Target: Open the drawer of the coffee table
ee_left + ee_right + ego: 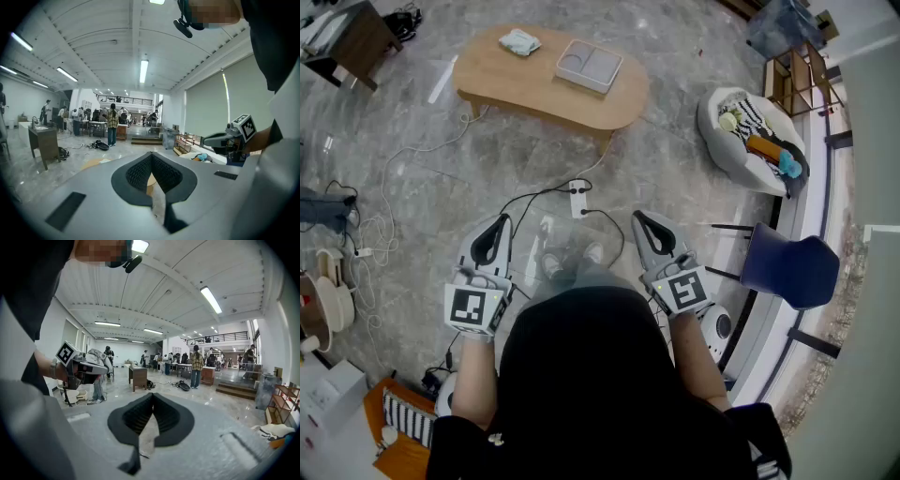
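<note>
My left gripper point(499, 225) and right gripper point(643, 221) are clenched, empty. A power strip point(578, 199) lies between me and the table point(534, 94) at twelve o'clock. The table's long axis runs nine-to-three, with a tray point(589, 66) and cloth point(519, 41) on top.

Floor point(675, 178): grey marbled tile, glossy, with loose cables point(536, 194) and a white power strip point(578, 199) lying on it. Ceiling point(103, 61): white, ribbed, arched, fitted with lit strip lights point(143, 71). Roller blinds point(206, 110) are drawn down along one wall. Furniture noted: white beanbag point(710, 127), blue chair point(789, 265), open wooden shelf unit point(797, 80), dark wooden desk point(138, 375). A railed mezzanine point(220, 337) spans the far end.
</note>
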